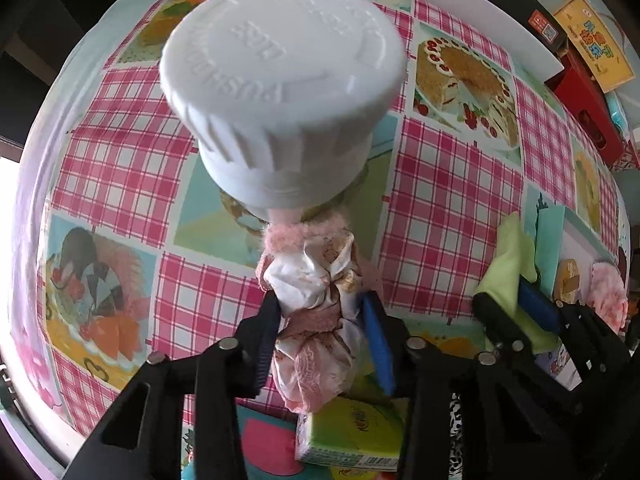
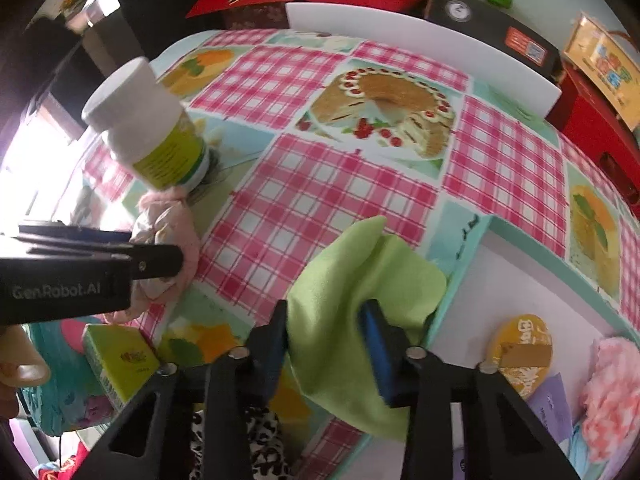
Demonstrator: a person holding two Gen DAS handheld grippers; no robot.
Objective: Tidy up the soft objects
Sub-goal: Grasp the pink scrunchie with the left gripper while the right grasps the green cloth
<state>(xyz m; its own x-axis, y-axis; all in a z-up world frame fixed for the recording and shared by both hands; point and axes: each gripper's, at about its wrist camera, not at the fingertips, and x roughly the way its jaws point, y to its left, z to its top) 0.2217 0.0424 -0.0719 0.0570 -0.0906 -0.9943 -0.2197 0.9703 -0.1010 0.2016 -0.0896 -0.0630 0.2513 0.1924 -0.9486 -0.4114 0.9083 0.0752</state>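
My left gripper (image 1: 322,312) is shut on a crumpled pink-and-white cloth bundle (image 1: 316,292), held above the table. A white-capped bottle (image 1: 280,88) with a green label (image 2: 168,152) stands tilted just beyond the bundle, touching its tip. My right gripper (image 2: 326,320) is shut on a light green cloth (image 2: 352,300), at the left edge of a white, teal-rimmed box (image 2: 460,280). The right gripper with the green cloth also shows in the left wrist view (image 1: 508,304). The left gripper also shows in the right wrist view (image 2: 160,260).
The box holds a yellow round tin (image 2: 520,356), a fluffy pink item (image 2: 612,392) and a purple card (image 2: 552,404). A green tissue pack (image 2: 120,364) lies near the front edge. Red and black boxes (image 2: 592,128) line the far right. A white board (image 2: 420,52) stands at the table's back.
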